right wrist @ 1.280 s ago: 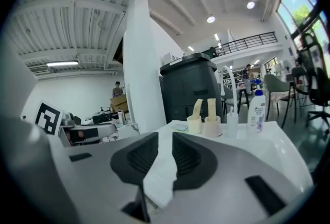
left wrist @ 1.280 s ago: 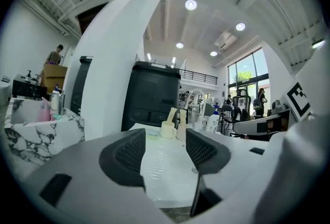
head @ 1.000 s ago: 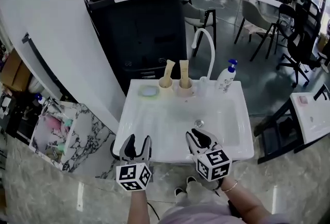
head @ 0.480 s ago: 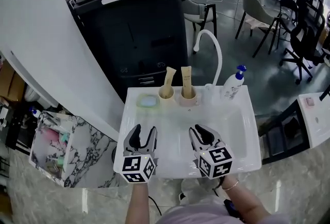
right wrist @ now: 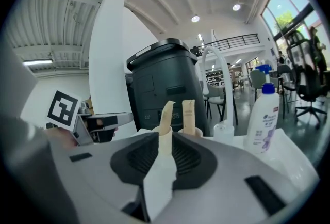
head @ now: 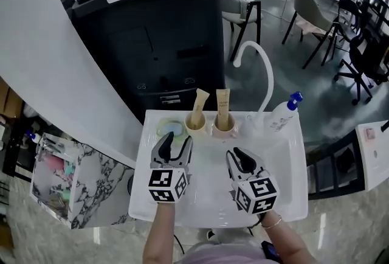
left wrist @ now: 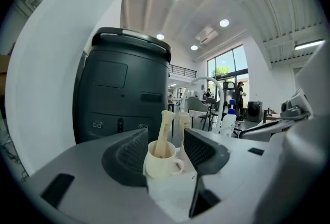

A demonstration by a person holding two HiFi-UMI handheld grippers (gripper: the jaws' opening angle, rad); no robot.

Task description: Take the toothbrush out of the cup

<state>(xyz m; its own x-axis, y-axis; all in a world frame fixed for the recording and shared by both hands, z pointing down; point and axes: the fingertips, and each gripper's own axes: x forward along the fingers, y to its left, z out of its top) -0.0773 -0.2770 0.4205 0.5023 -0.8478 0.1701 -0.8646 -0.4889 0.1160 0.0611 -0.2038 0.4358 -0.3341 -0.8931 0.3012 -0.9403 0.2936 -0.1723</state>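
Beige and slightly blurred, what looks like the toothbrush [head: 199, 103] is leaning in the cup [head: 195, 125] on the back rim of the white sink [head: 285, 196], just beside a second cup [head: 223, 129]. The left claw [head: 175, 142] is hovering over the basin just short of the toothbrush's cup, its jaws wide and closing, framing it without touching. The right claw [head: 240, 154] is hanging beside it, its jaws only narrowly parted and gripping nothing.
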